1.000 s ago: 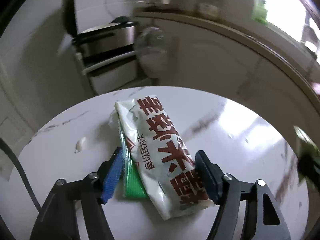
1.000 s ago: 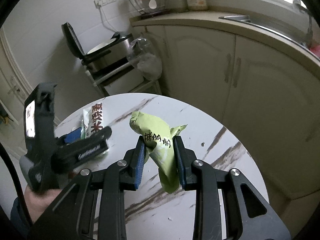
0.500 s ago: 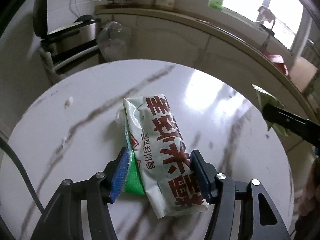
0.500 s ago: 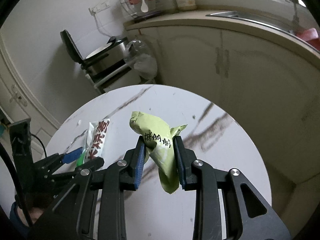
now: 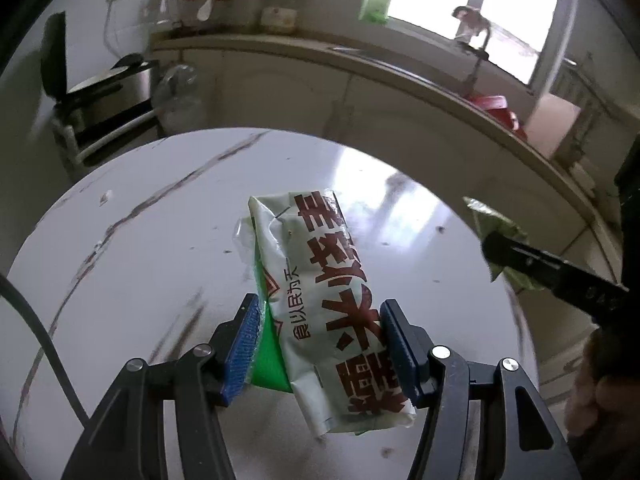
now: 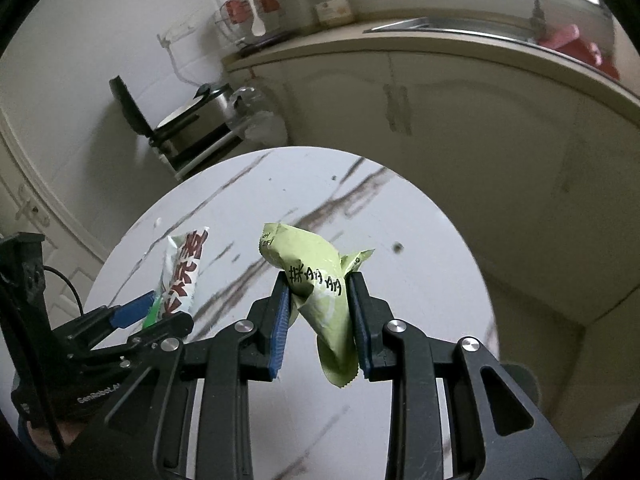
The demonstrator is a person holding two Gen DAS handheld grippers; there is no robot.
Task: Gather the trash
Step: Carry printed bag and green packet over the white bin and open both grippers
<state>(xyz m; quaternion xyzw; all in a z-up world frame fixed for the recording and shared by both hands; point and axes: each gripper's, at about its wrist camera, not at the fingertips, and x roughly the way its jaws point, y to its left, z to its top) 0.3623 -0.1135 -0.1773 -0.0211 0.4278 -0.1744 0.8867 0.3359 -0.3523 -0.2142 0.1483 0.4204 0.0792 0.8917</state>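
The left gripper (image 5: 316,344) is clamped on a white snack packet (image 5: 332,300) with big red characters and a green edge; the packet sticks out ahead of the blue pads (image 5: 240,354), lifted clear of the round marble-look table (image 5: 140,280) below it. Off to its right, the right gripper (image 6: 318,318) is closed narrow on a crumpled light-green wrapper (image 6: 320,280) with black lettering, whose tail hangs down between the fingers, also above the tabletop.

Neither piece of trash sits in any container. Beyond the table's far edge, ahead and to the left of both tools, a steel cooker (image 6: 196,120) stands on a low rack with its black lid tipped open; what is inside I cannot tell. A clear plastic bag (image 6: 260,120) bulges beside it. Farther back, a wire rack (image 6: 248,20) on the counter holds red items and a white spoon, with a jar (image 5: 280,12) beside it.
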